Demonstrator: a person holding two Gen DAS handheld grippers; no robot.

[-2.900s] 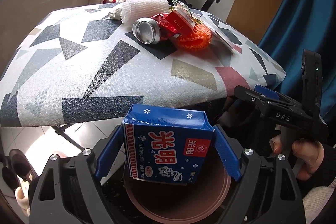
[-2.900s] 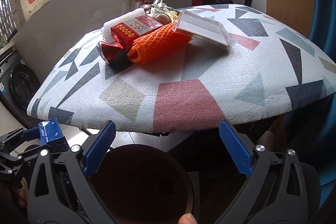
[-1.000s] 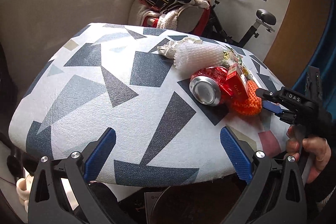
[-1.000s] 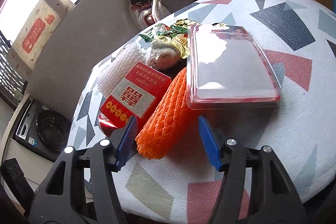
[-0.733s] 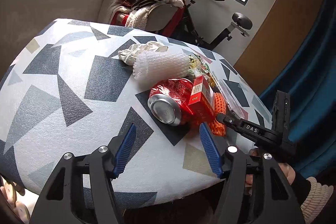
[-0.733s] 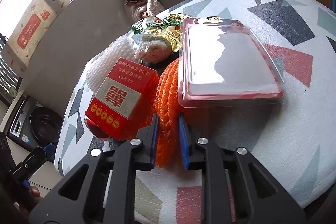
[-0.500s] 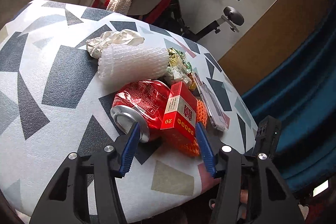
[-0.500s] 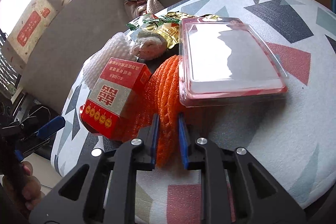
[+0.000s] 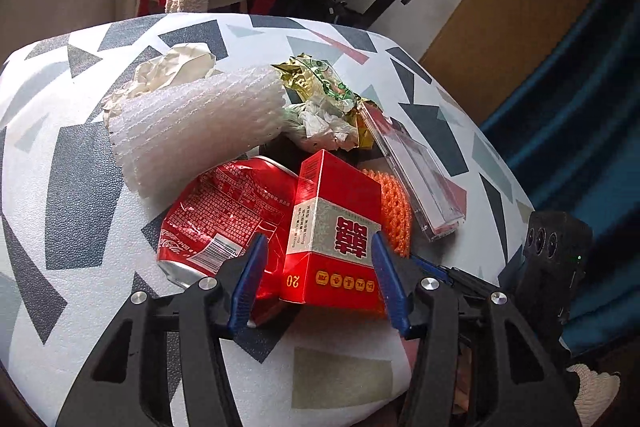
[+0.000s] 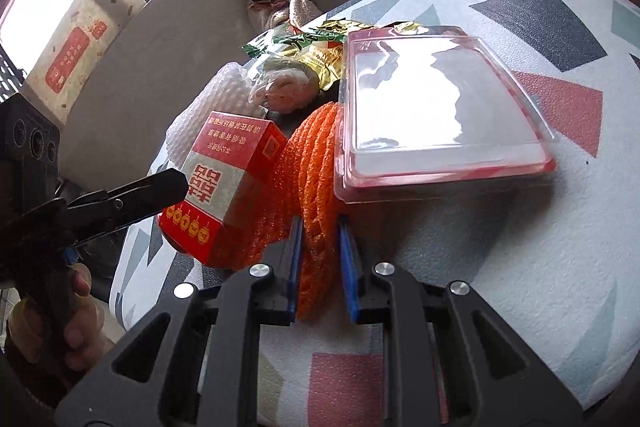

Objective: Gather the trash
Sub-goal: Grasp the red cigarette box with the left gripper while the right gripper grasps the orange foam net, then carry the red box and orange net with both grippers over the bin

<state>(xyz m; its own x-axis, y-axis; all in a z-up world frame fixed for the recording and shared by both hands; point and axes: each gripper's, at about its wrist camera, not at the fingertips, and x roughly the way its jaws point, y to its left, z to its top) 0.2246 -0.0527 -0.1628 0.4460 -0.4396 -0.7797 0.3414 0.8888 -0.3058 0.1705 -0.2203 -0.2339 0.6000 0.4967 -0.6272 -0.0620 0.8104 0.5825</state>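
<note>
On the patterned bench (image 9: 80, 163), both tongs have just closed: the left tongs (image 9: 316, 281) seem clamped on the red cigarette box (image 9: 336, 231), the right tongs (image 10: 320, 259) pinch the orange foam net (image 10: 312, 163). Both pieces look ready to lift; can (image 9: 224, 215) and clear tray (image 10: 436, 115) remain behind.

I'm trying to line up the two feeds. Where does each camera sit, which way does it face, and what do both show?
Left wrist: on the left gripper, looking down along its fingers at the red cigarette box they clamp, beside the red can.
Right wrist: on the right gripper, fingers pinching the orange foam net; a hand shows at left.
Shared: box, net, clear plastic tray, patterned table.
</note>
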